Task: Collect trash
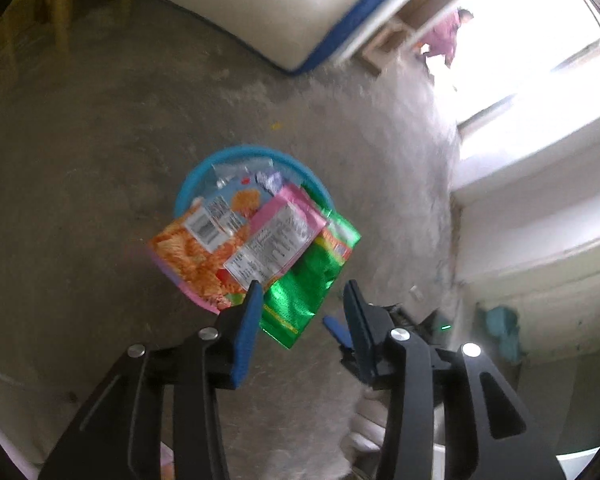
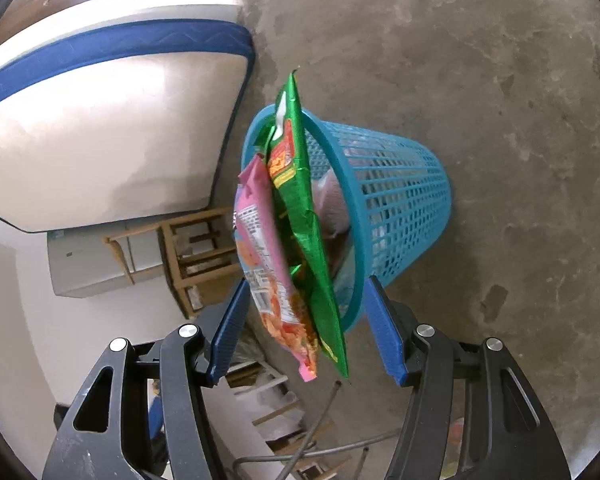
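A pink-and-orange noodle wrapper (image 1: 236, 248) and a green foil wrapper (image 1: 304, 292) hang loose in the air over the mouth of a blue mesh trash basket (image 1: 244, 156). My left gripper (image 1: 303, 286) is open just behind them, and neither pad presses on them. In the right wrist view the same pink wrapper (image 2: 268, 264) and green wrapper (image 2: 300, 208) stand edge-on between the spread fingers of my right gripper (image 2: 307, 280), with a gap on each side. The basket (image 2: 400, 200) stands on the floor behind them with other wrappers inside. One right fingertip (image 1: 334, 326) shows in the left view.
The floor is bare concrete (image 2: 480, 60). A white mattress with a blue edge (image 2: 100, 120) leans near the basket. Wooden stools (image 2: 196, 252) and bent metal rods (image 2: 308, 436) lie close by. A person in pink (image 1: 444, 36) stands in the bright doorway.
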`<state>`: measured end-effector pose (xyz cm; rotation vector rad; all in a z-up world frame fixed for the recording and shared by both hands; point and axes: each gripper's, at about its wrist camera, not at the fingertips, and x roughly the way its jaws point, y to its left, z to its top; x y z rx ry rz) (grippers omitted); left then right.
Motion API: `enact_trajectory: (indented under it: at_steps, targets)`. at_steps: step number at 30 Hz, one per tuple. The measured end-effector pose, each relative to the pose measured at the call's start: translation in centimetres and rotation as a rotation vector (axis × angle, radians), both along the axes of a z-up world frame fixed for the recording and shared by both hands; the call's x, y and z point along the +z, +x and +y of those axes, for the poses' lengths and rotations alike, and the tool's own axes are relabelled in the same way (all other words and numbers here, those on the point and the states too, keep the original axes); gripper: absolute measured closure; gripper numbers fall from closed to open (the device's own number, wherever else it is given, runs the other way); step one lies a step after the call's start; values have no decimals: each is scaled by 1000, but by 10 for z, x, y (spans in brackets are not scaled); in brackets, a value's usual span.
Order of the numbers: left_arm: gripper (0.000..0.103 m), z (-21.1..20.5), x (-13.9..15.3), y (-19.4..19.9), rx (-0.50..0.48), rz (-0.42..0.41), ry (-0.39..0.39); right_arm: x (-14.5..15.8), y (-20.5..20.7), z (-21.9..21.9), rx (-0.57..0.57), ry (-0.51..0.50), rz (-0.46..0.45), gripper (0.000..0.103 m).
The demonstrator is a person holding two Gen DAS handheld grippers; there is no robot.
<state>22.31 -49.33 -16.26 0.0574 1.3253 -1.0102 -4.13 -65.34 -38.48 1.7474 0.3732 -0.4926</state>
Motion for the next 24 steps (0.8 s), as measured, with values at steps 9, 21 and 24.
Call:
enact_trajectory:
  at_steps: [9,21,24]
  targets:
    - [43,130,140,-39,63,-285,-137,86,-22,36,88,-304,198,46]
    - [6,329,226,-124,424,-602,-129,310,-39,208,320,-1112,145,25]
    - [6,372,235,-144,518,-618,-109,356,-37,254,329,-1299,78,13]
